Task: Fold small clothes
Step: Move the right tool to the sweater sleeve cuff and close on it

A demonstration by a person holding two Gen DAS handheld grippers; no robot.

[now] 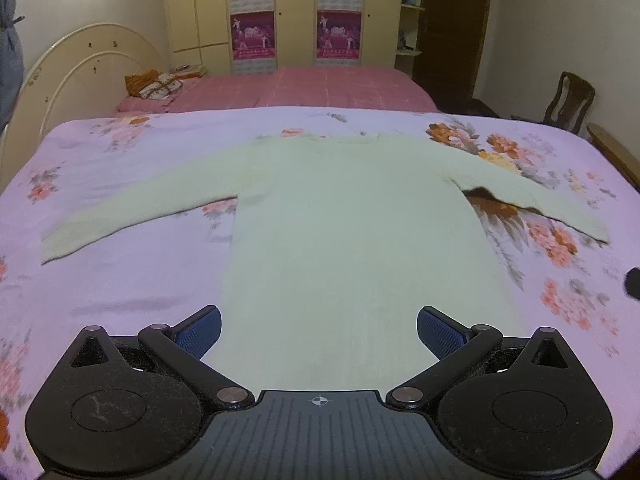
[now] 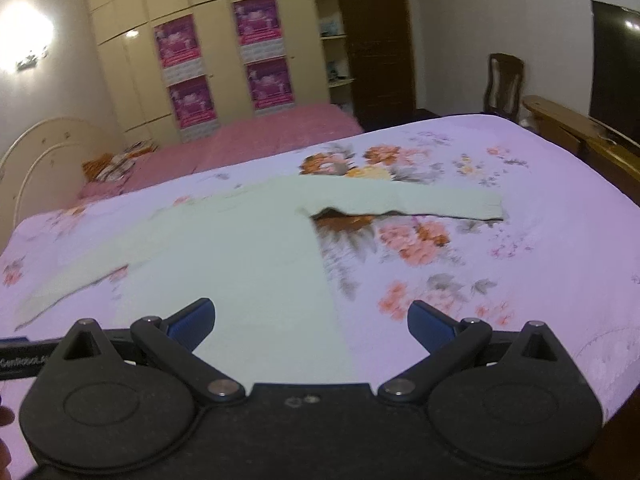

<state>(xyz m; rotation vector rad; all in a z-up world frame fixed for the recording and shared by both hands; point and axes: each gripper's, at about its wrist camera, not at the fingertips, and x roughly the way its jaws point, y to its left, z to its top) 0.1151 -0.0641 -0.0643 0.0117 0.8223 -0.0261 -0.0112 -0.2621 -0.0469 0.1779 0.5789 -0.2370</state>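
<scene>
A pale green long-sleeved sweater (image 1: 344, 220) lies flat on the lilac flowered bedsheet (image 1: 120, 280), sleeves spread to both sides, neck toward the far edge. My left gripper (image 1: 319, 330) hovers open over the sweater's lower hem, nothing between its blue pads. In the right wrist view the same sweater (image 2: 240, 248) stretches away to the left, its right sleeve (image 2: 420, 202) reaching out across the flowers. My right gripper (image 2: 311, 324) is open above the sweater's lower right edge, holding nothing.
A second bed with a pink cover (image 1: 304, 88) stands behind, with a cream headboard (image 1: 80, 68) and cushions on the left. A wardrobe with purple posters (image 1: 296, 12) lines the back wall. A wooden chair (image 2: 504, 80), a wooden bed frame (image 2: 580, 136) and a dark screen (image 2: 616, 68) are on the right.
</scene>
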